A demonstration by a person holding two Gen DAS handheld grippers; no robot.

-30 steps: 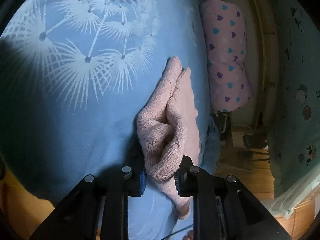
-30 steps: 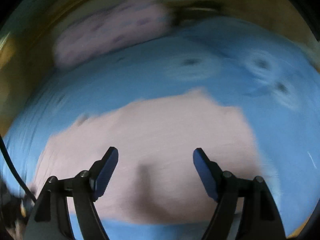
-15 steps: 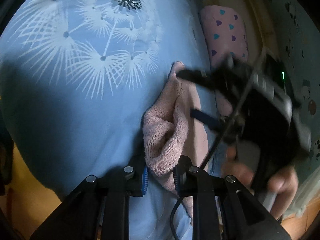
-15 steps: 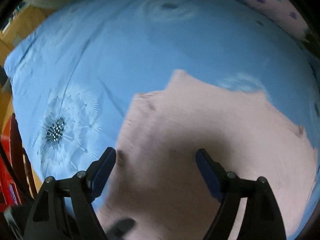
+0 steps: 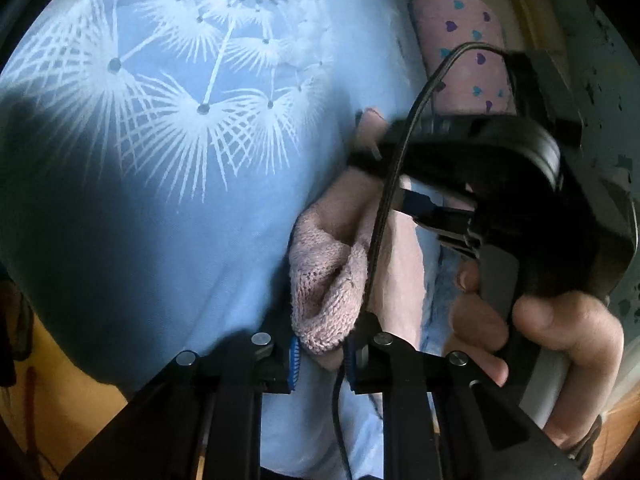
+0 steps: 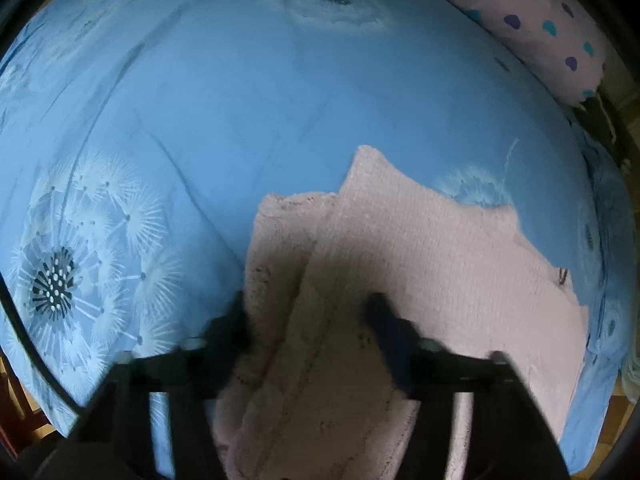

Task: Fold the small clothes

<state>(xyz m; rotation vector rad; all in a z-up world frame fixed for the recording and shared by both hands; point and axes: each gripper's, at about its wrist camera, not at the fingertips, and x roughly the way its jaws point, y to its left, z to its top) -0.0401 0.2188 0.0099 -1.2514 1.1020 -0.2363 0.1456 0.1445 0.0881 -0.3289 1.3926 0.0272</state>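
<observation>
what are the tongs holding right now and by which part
The left tongs are shut on a bunched edge of the pink knit garment. The right tongs are closing over a fold of the same garment; a firm grip there cannot be told.

Left gripper (image 5: 320,354) jaws clamped; right gripper (image 6: 308,320) pointing down, jaws closing

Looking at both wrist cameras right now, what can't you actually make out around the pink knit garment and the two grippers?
- Right wrist view: the right gripper is motion-blurred as its jaws close over the pink knit garment; pad contact unclear.
- Left wrist view: the right gripper's body and a hand hide the garment's far part.
- Left wrist view: the left gripper is shut on the garment's near fold, so the pinched edge is hidden.
- Neither view shows the garment's type.
</observation>
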